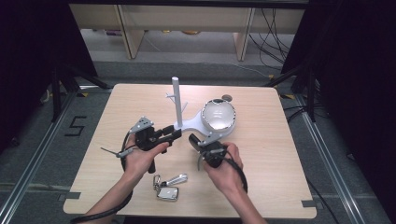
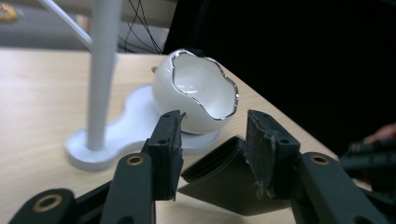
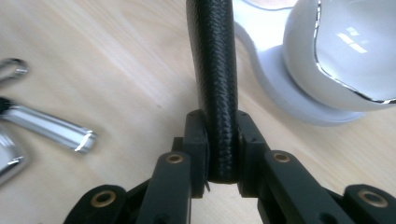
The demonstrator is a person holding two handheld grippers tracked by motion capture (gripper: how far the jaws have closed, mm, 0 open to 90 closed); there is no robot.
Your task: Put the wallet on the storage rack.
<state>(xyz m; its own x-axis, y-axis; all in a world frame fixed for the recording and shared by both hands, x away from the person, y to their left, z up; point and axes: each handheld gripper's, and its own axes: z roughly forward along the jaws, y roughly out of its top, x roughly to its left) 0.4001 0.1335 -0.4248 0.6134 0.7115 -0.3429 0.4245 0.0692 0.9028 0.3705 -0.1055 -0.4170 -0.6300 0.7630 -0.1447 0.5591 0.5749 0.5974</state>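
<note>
the right gripper (image 3: 215,154) is clamping the black case (image 3: 212,70) lengthwise, its far end sitting between the left gripper's (image 2: 212,154) parted jaws

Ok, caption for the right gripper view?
Right tool clamped on a black textured case, beside the white egg-shaped bowl.

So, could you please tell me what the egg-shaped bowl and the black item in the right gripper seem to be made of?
The egg-shaped bowl: glossy white, probably glazed ceramic, with a silvery jagged rim. The black item, clamped in the right gripper: matte, woven-textured, perhaps leather or carbon-fibre-look plastic.
</note>
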